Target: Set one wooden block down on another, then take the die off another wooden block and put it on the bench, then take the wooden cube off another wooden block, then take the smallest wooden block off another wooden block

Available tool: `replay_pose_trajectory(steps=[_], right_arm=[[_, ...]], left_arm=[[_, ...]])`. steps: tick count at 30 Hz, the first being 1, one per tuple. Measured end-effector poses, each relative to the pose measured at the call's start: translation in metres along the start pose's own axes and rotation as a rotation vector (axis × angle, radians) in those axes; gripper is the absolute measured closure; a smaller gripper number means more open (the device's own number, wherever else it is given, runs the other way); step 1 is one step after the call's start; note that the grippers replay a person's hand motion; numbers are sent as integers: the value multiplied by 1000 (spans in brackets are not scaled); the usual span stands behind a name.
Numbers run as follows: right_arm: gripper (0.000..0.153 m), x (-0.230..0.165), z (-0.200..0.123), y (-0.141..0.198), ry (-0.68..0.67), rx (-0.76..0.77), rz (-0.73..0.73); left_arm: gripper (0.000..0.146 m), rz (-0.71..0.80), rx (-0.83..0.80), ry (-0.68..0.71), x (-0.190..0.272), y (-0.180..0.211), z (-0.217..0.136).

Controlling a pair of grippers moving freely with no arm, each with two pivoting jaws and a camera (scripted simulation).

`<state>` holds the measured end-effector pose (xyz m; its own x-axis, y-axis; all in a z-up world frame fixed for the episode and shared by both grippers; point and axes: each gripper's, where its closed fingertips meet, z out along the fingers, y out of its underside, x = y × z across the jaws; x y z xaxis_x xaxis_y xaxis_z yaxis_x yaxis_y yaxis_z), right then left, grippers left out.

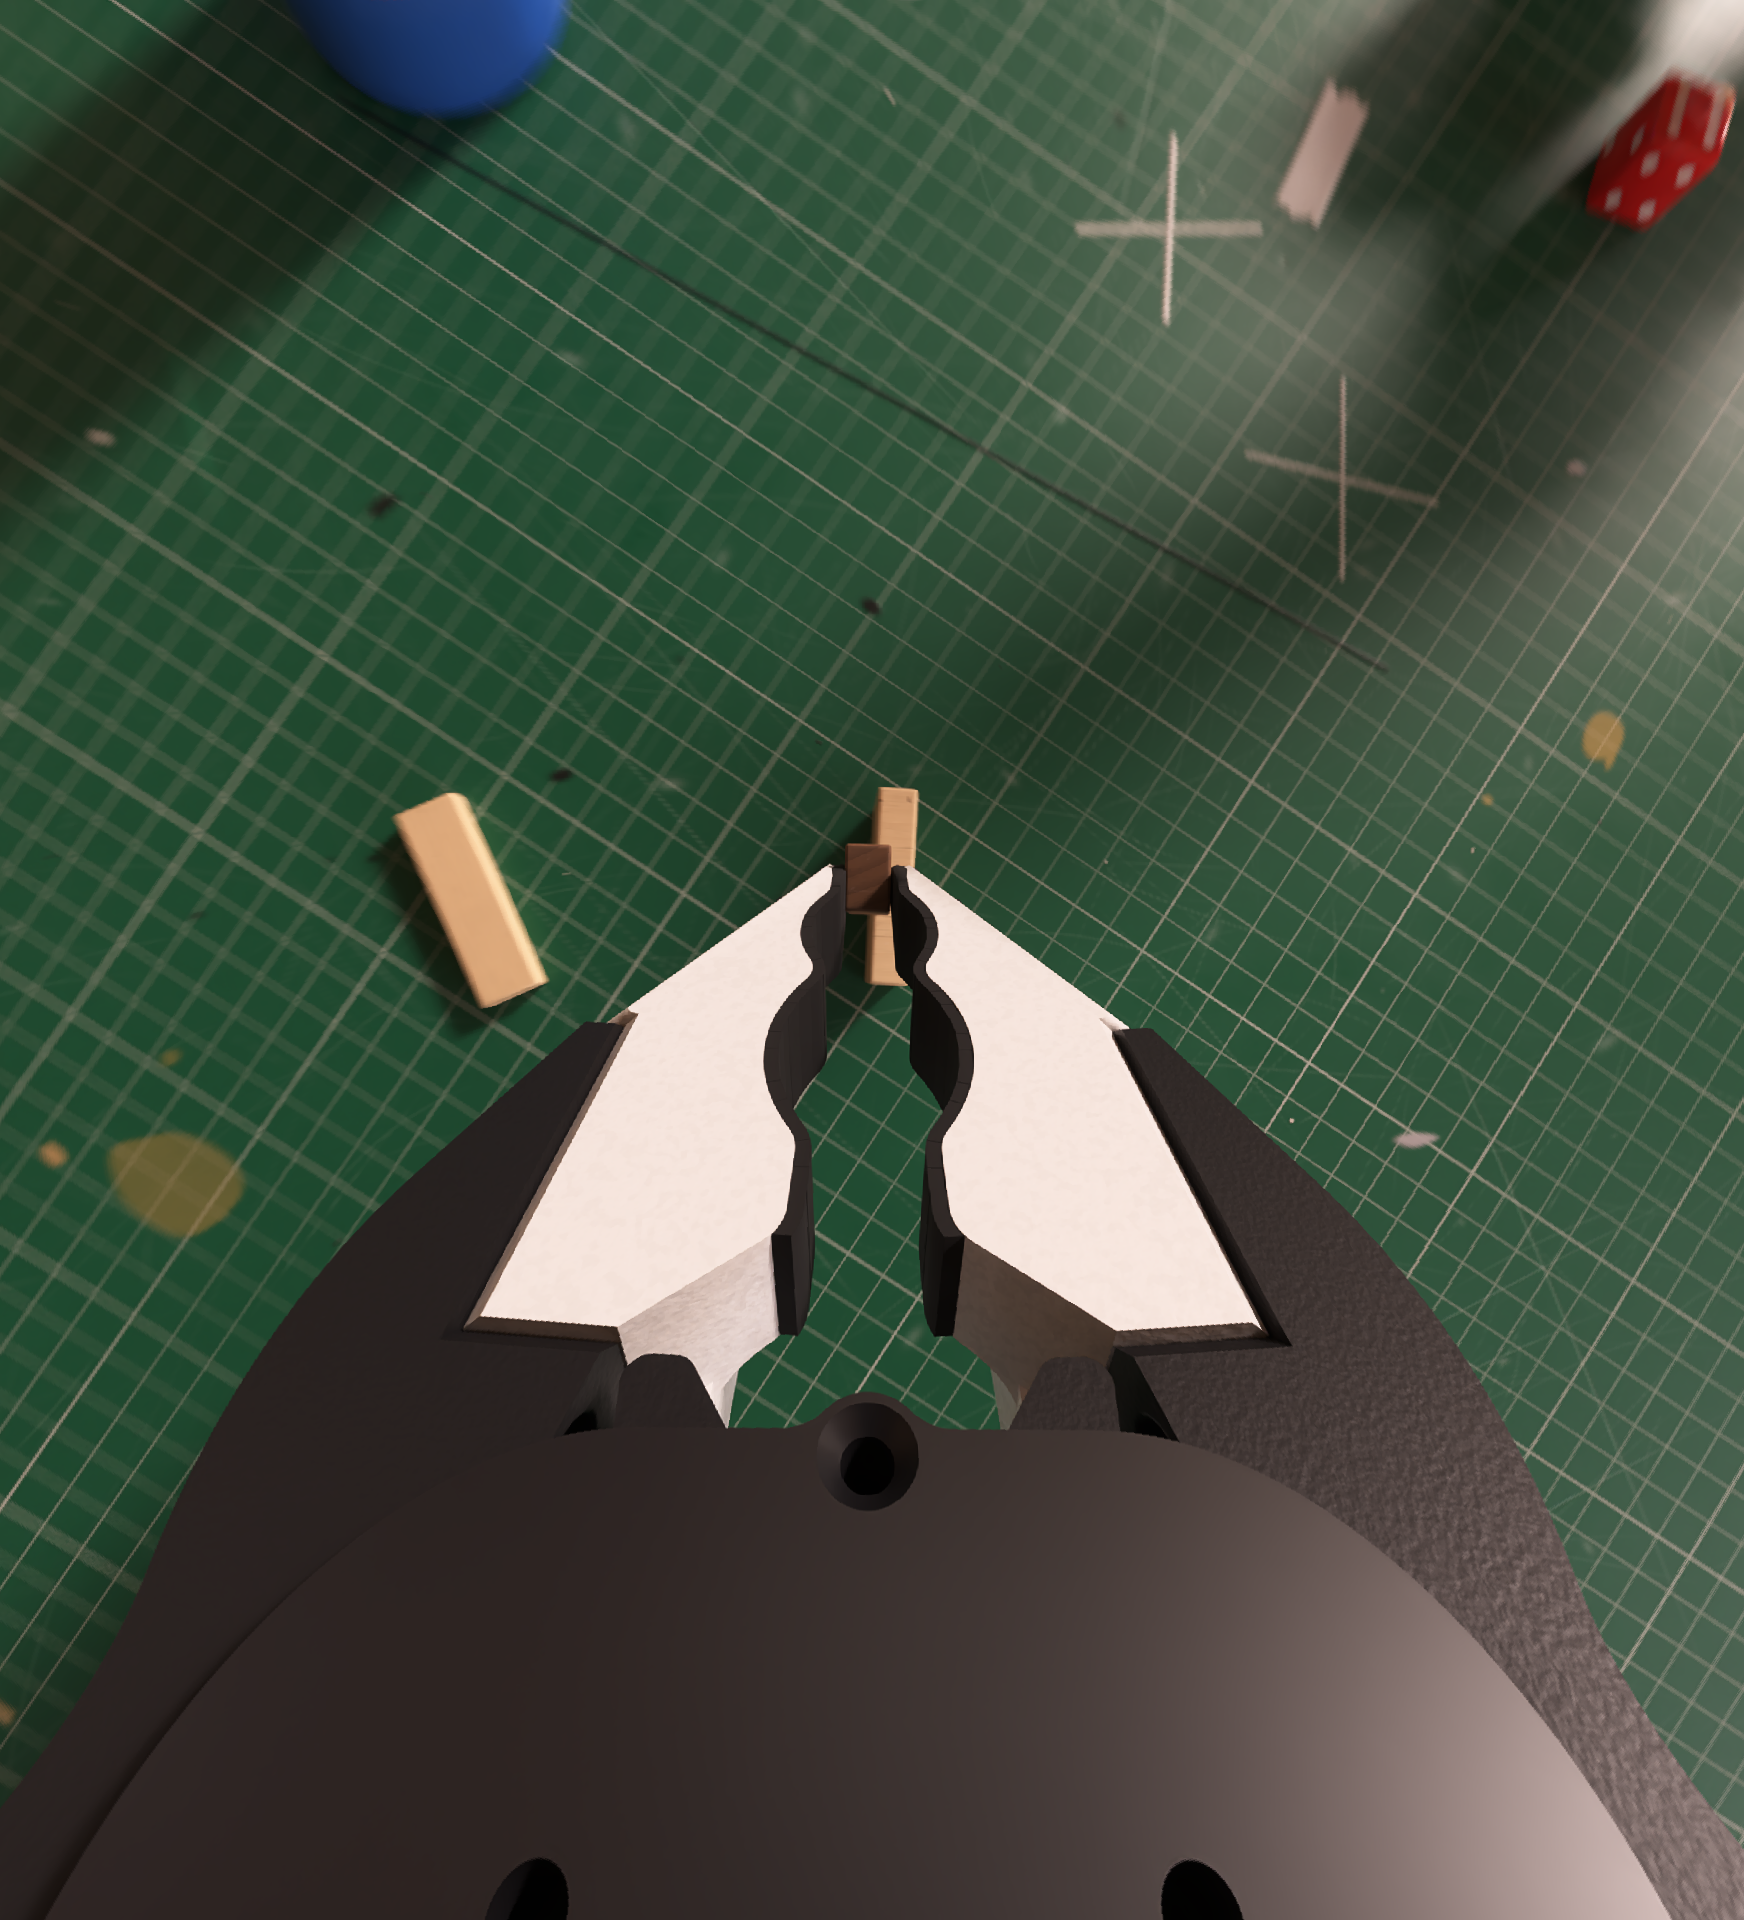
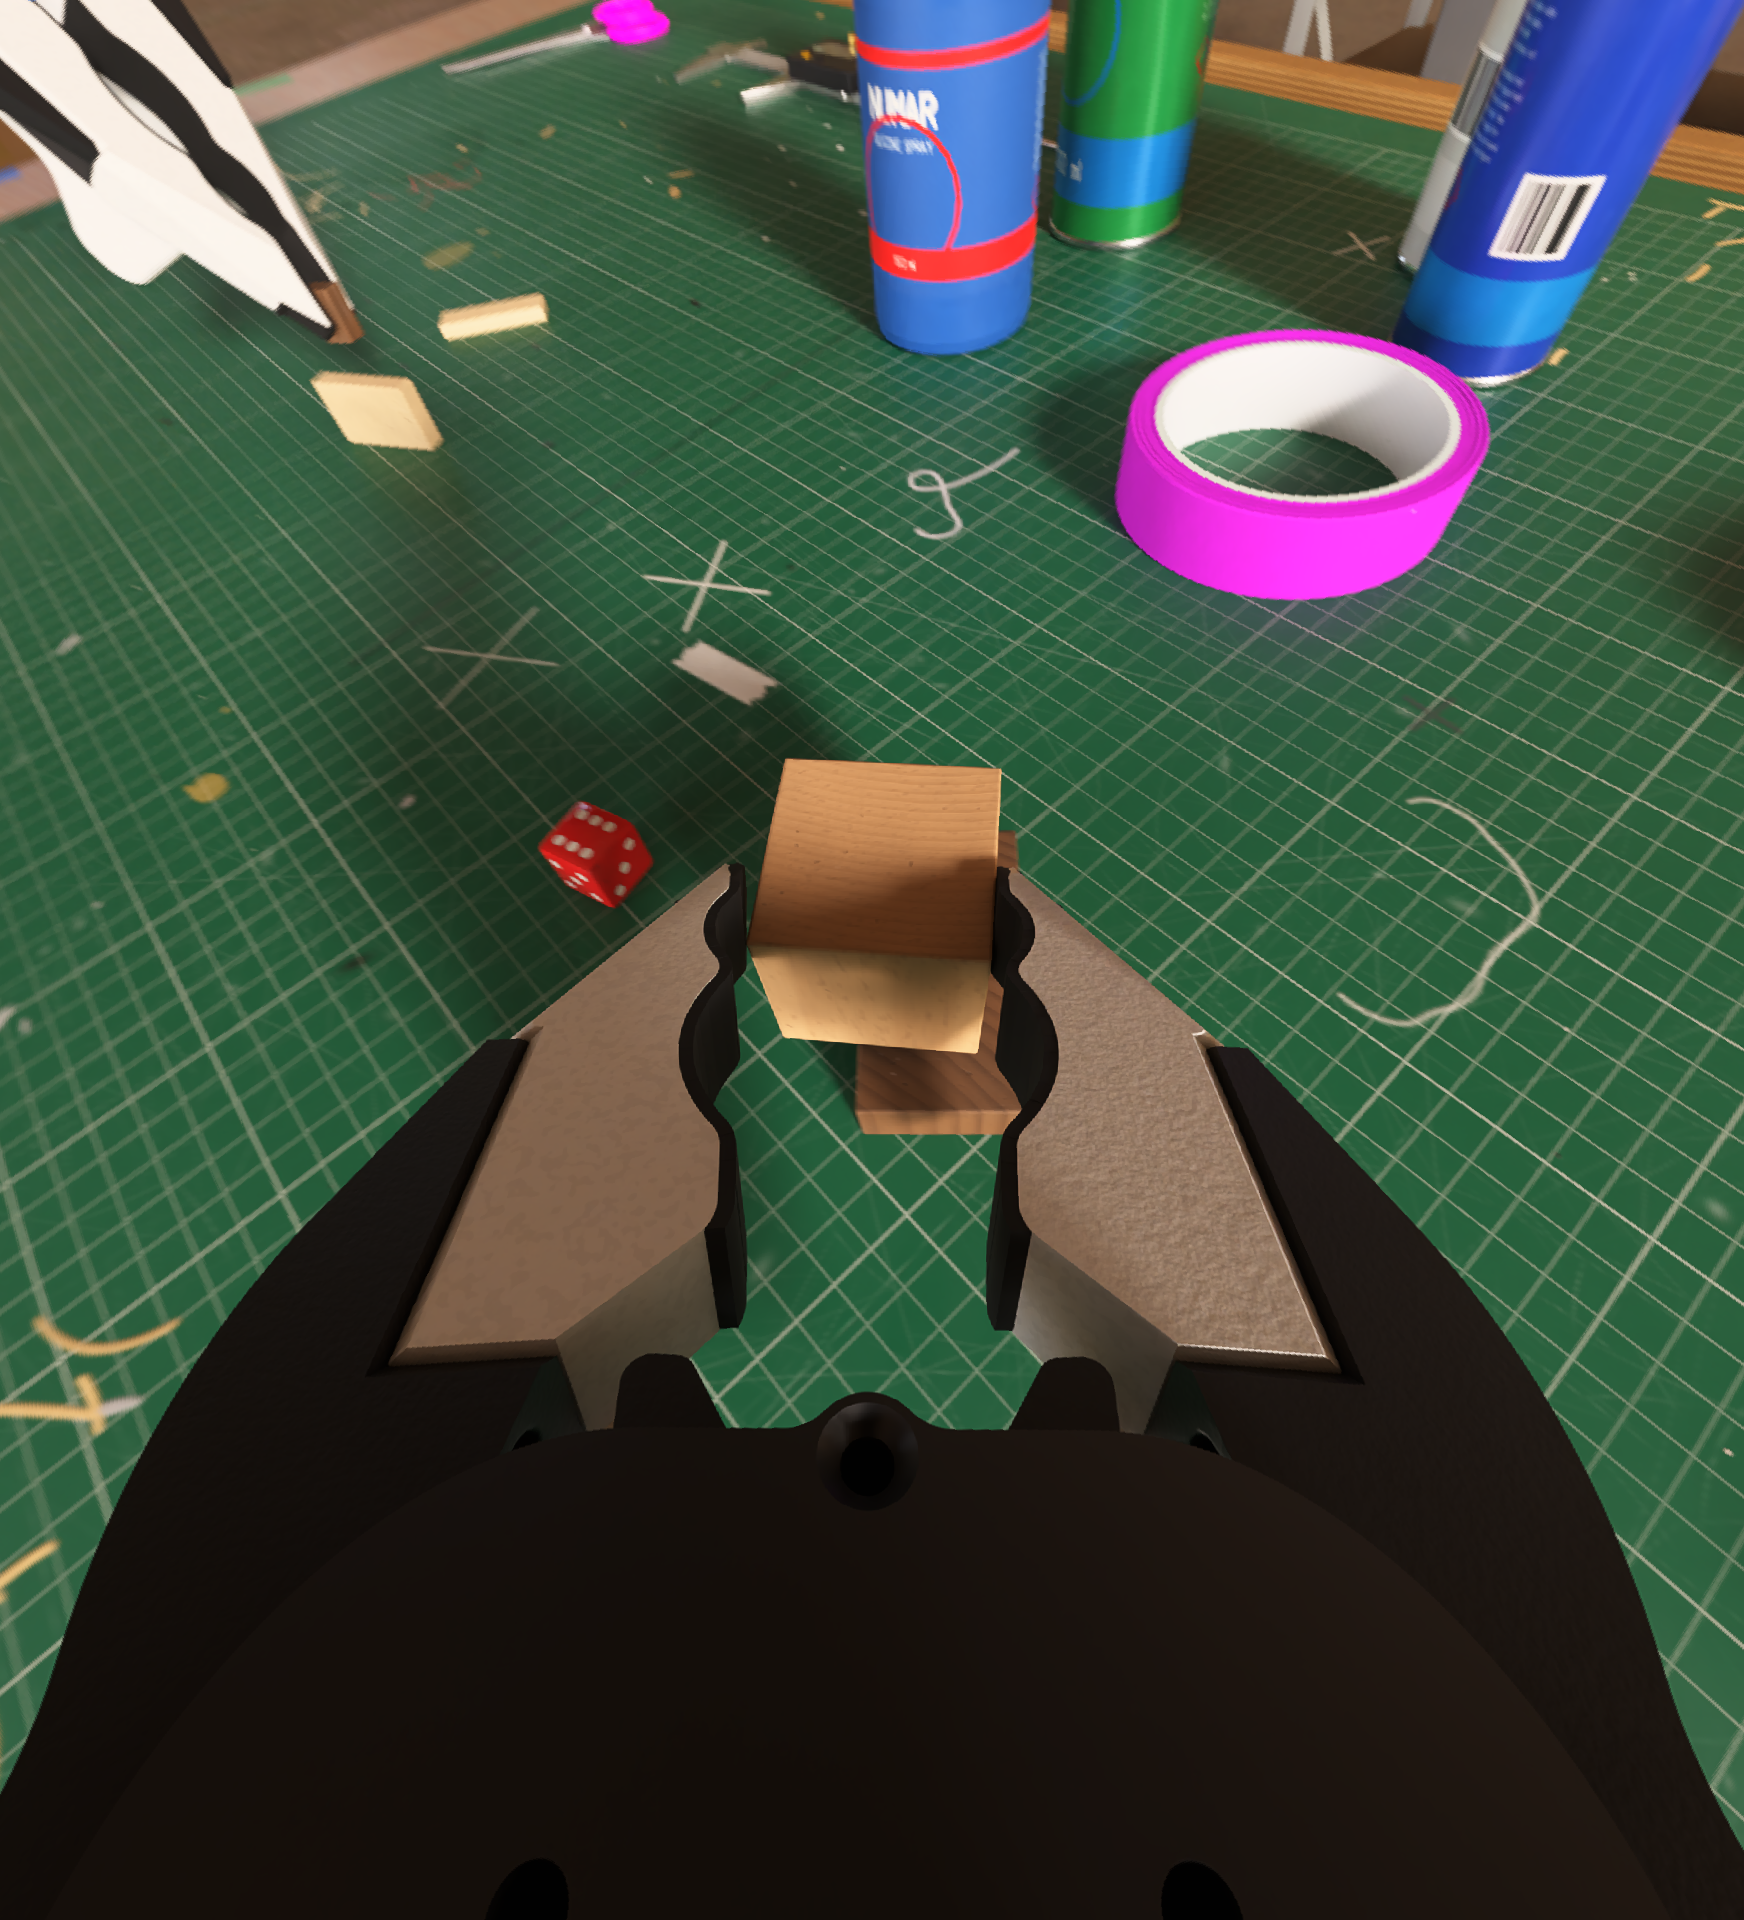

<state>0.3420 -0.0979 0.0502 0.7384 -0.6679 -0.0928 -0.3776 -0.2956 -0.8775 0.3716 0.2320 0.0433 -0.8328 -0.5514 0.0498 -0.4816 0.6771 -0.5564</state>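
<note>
My left gripper [image 1: 863, 878] is shut on the smallest block [image 1: 868, 873], a dark brown one, and holds it over a thin light wooden block [image 1: 894, 816]. A second light block [image 1: 468, 899] lies to its left. My right gripper [image 2: 868, 883] is shut on the wooden cube [image 2: 878, 862] and holds it just above a flat dark brown block [image 2: 935, 1101]. The red die [image 2: 596, 852] rests on the green mat [image 2: 224, 935] left of the cube; it also shows in the left wrist view [image 1: 1663, 151]. The left gripper [image 2: 333, 317] shows far left, above a light tile [image 2: 377, 410].
A pink tape roll [image 2: 1299, 520] lies at the right. A blue can [image 2: 951, 187], a green can [image 2: 1122, 125] and a tilted blue can [image 2: 1533, 208] stand at the back. A white tape scrap [image 2: 724, 670] lies on the mat.
</note>
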Motion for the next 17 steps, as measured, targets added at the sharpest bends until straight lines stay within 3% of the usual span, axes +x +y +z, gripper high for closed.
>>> replay_pose_trajectory(steps=[11, 15, 17], right_arm=[[105, -33, -19, -22, -44, 74, -102], [105, -42, -22, -27, -77, 103, -99], [105, -53, -24, -32, -133, 135, -92]], left_arm=[[138, -59, 2, -219, -15, -15, -50], [138, -44, 126, -250, 5, -48, -79], [138, -3, 252, -180, 34, -80, -88]])
